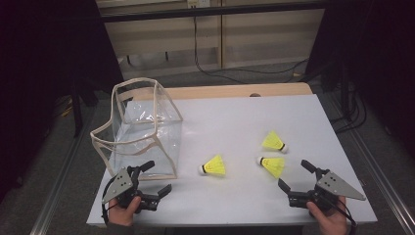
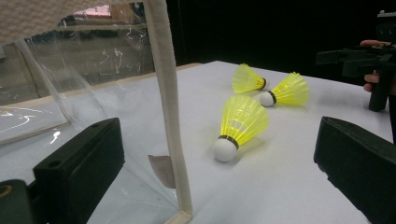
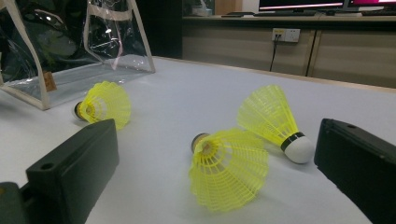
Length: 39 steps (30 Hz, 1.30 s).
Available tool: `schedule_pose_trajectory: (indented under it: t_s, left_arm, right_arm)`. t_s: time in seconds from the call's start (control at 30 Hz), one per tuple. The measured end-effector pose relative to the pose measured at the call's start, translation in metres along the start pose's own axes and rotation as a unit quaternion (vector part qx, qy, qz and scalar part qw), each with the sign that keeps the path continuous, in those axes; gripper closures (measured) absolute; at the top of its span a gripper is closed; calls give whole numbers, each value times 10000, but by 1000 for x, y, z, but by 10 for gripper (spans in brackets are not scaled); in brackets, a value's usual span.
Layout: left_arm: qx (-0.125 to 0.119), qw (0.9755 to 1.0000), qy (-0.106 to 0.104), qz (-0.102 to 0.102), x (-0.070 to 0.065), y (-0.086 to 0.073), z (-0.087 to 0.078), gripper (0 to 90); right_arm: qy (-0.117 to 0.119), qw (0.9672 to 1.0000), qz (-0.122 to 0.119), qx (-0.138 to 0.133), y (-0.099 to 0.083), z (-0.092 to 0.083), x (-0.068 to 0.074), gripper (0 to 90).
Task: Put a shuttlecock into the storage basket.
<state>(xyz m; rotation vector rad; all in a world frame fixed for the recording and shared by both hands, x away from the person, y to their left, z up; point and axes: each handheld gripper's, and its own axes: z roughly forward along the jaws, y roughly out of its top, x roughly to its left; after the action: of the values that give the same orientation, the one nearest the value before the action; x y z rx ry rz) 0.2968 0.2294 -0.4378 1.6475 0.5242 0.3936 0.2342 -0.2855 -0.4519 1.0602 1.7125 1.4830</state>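
Note:
Three yellow shuttlecocks lie on the white table top point(image 1: 235, 112). The left one point(image 1: 214, 166) point(image 2: 240, 122) point(image 3: 102, 105) lies just right of a clear plastic bag point(image 1: 139, 129) with beige trim point(image 2: 166, 93). The other two point(image 1: 272, 165) point(image 1: 273, 141) lie close together farther right; in the right gripper view they are the near one point(image 3: 229, 168) and the one behind it point(image 3: 273, 119). My left gripper point(image 1: 157, 177) rests open at the bag's near corner and points toward the left shuttlecock. My right gripper point(image 1: 294, 174) is open just short of the right pair, with nothing between its fingers point(image 3: 74, 168).
The bag point(image 3: 70, 46) stands upright with its mouth open at the table's left side. The table's front edge runs just beneath both hands. Beyond the far edge are wooden cabinets point(image 1: 220, 34) and cables on the floor.

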Motion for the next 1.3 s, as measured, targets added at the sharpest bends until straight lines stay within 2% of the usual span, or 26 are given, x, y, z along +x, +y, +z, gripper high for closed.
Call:
schedule_pose_trajectory:
  t_s: [0.8, 1.3]
  left_arm:
    - [100, 9999, -117, 37, -5, 3, 6, 16]
    - [157, 9994, -307, 56, -13, 6, 17, 15]
  right_arm:
    - [-35, 10000, 8, -39, 1, -2, -1, 0]
    - [-24, 10000, -16, -36, 2, -3, -1, 1]
